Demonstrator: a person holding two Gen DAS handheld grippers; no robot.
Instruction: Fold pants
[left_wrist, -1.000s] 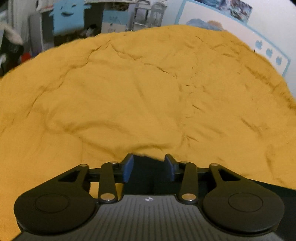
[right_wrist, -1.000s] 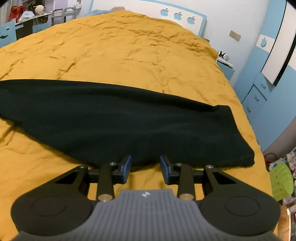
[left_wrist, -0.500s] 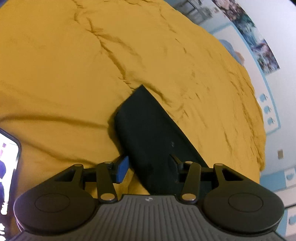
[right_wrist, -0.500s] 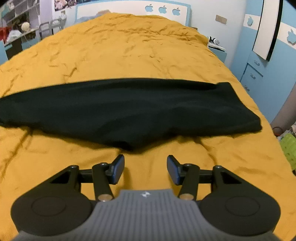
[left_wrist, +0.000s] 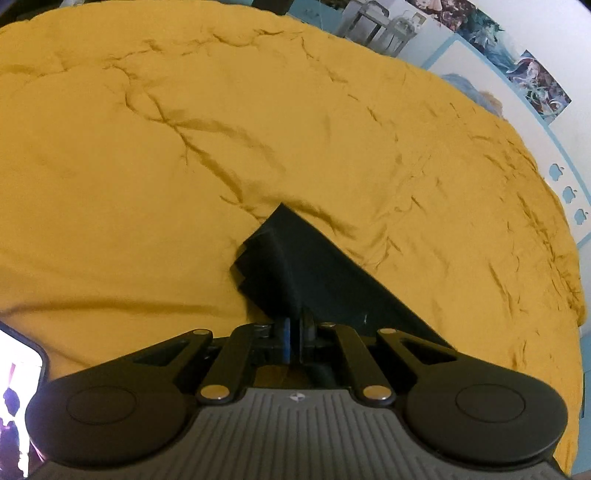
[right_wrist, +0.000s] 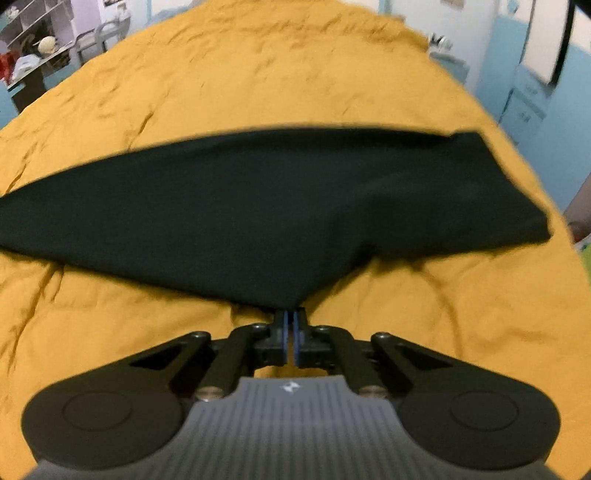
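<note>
Black pants (right_wrist: 258, 206) lie folded lengthwise across an orange bedspread (right_wrist: 258, 74). In the right wrist view they stretch from the left edge to a wide end at the right. My right gripper (right_wrist: 290, 321) is shut on the near edge of the pants, where the cloth comes to a point at the blue pads. In the left wrist view the narrow leg end of the pants (left_wrist: 295, 266) rises in a ridge from the bedspread (left_wrist: 147, 166). My left gripper (left_wrist: 294, 325) is shut on that cloth, with layered hems showing just left of the ridge.
A lit phone (left_wrist: 18, 398) lies on the bed at the lower left of the left wrist view. A white headboard (left_wrist: 535, 140) with blue apple marks borders the bed. Blue cabinets (right_wrist: 528, 96) stand to the right, shelves (right_wrist: 40, 55) to the far left.
Both grippers went from open to shut, each pinching the pants. The left one sank and rolled, pulling the leg end into a ridge. The right one came down onto the near edge.
</note>
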